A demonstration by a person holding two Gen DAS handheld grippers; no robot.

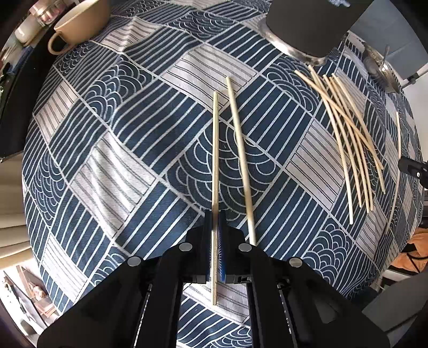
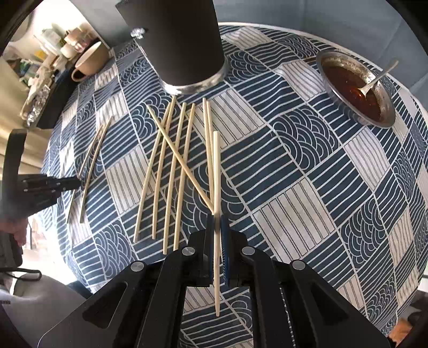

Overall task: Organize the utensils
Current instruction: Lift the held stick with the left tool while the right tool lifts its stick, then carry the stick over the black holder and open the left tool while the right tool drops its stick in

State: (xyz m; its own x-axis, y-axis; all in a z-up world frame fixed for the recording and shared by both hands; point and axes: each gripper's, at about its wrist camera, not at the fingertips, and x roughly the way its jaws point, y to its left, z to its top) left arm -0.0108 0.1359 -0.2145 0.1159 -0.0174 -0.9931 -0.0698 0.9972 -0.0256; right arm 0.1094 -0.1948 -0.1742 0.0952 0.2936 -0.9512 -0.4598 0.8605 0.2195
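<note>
While the left gripper (image 1: 215, 222) points down at the table, its jaws are clamped on 1 chopstick (image 1: 215, 160) that runs up the frame from between the pads, its near end poking out behind them. A 2nd loose chopstick (image 1: 240, 160) lies just to its right on the blue-and-white patterned tablecloth (image 1: 120, 133). A loose pile of chopsticks (image 1: 350, 139) sits well apart to the right, below a dark cylindrical holder (image 1: 310, 24). A beige mug (image 1: 77, 21) stands top left.

Right wrist view: right gripper (image 2: 219, 227) is closed on a single chopstick (image 2: 216, 174), stick passing between the pads, angled up over the cloth. Scattered chopsticks (image 2: 171, 171) lie left of it, near the holder (image 2: 184, 40). A metal bowl (image 2: 355, 88) with dark sauce and a spoon (image 2: 377, 77) sits top right. Left gripper (image 2: 50, 184) shows at the left edge beside 2 chopsticks (image 2: 91, 166).
</note>
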